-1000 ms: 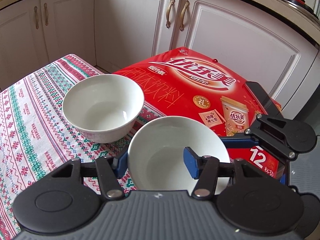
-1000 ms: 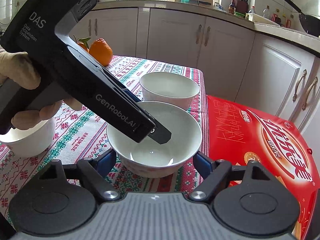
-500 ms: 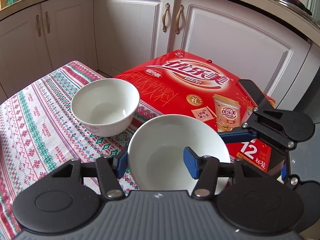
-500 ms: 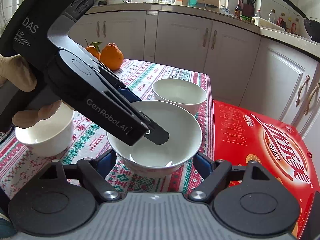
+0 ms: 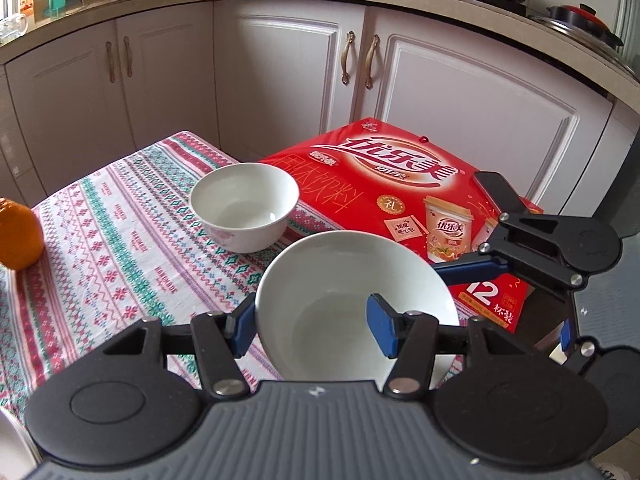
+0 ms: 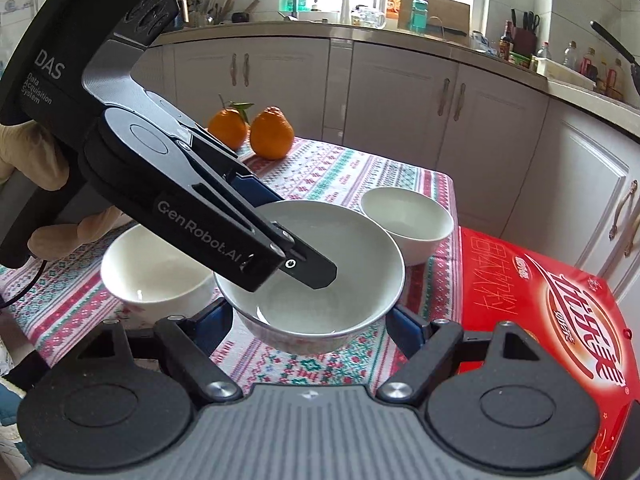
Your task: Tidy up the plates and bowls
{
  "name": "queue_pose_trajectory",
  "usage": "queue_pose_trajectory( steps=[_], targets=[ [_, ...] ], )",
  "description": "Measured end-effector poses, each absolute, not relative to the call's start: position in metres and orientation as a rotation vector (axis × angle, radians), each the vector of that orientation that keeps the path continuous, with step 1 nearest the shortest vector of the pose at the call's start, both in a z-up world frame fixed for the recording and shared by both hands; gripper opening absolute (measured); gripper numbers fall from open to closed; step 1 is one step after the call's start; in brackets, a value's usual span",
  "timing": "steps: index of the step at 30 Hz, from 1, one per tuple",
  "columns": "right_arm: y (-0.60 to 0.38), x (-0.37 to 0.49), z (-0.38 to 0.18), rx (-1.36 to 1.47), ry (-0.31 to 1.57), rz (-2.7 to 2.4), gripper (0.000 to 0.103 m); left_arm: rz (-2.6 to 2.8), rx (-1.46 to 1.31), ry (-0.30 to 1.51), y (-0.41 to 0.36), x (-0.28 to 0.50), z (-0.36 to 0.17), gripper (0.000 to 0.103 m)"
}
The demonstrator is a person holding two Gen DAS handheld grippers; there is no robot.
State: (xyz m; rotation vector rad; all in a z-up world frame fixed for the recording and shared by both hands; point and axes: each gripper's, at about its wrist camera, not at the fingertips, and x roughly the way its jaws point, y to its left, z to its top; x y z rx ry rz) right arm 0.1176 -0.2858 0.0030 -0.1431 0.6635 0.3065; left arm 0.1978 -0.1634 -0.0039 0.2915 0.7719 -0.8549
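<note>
A white bowl (image 5: pixel 340 280) hangs above the patterned tablecloth (image 5: pixel 120 248), held by both grippers. My left gripper (image 5: pixel 312 328) is shut on its rim, one finger outside and one finger inside the bowl. In the right wrist view the same bowl (image 6: pixel 360 248) sits between the blue pads of my right gripper (image 6: pixel 312 326), which press on its outer sides. A second white bowl (image 5: pixel 244 204) stands on the cloth beyond it, near the table's edge (image 6: pixel 406 216). A third white bowl (image 6: pixel 152 272) rests on the table under the left gripper's black body.
A big red carton (image 5: pixel 400 172) stands beside the table, level with its top, with a dark phone (image 5: pixel 496 190) lying on it. Two oranges (image 6: pixel 272 132) sit at the table's far end. White kitchen cabinets (image 5: pixel 280 80) close off the space behind.
Both grippers have risen together with the bowl between them. The table and the second bowl now sit lower and farther off. Neither grip has altered.
</note>
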Motion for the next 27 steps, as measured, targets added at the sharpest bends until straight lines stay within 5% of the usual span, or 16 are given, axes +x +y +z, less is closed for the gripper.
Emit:
queue_pose_trajectory(
  steps=[27],
  targets=[
    [-0.201,0.132,0.013,-0.196,0.662,0.511,0.087,-0.669,0.196,0.754,-0.061,0.179,0.003,0.056]
  ],
)
